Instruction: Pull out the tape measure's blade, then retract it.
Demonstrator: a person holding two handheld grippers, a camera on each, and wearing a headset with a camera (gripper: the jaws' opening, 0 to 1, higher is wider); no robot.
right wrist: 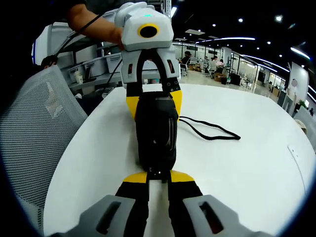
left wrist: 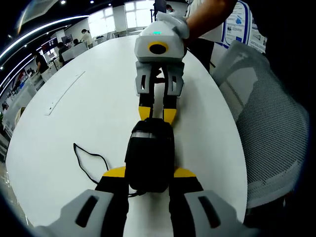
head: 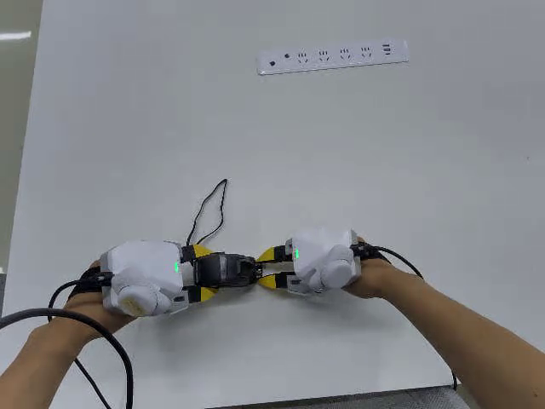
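Note:
A black tape measure (head: pixel 225 269) (left wrist: pixel 150 155) (right wrist: pixel 156 129) is held just above the white table (head: pixel 358 162), with my left gripper (head: pixel 204 273) (left wrist: pixel 149 173) shut on its body. Its black wrist cord (head: pixel 209 213) (left wrist: pixel 88 159) (right wrist: pixel 212 129) trails across the table. My right gripper (head: pixel 266 267) (right wrist: pixel 158 177) faces it nose to nose. Its yellow-tipped jaws are closed on the small blade tip at the case's end. No length of blade shows between the case and those jaws.
A white power strip (head: pixel 332 57) (left wrist: pixel 64 91) lies at the far side of the table. The table's near edge runs just below both hands. A grey mesh chair (left wrist: pixel 266 133) (right wrist: pixel 34 128) stands beside the table. A black cable (head: pixel 85 322) loops near the left hand.

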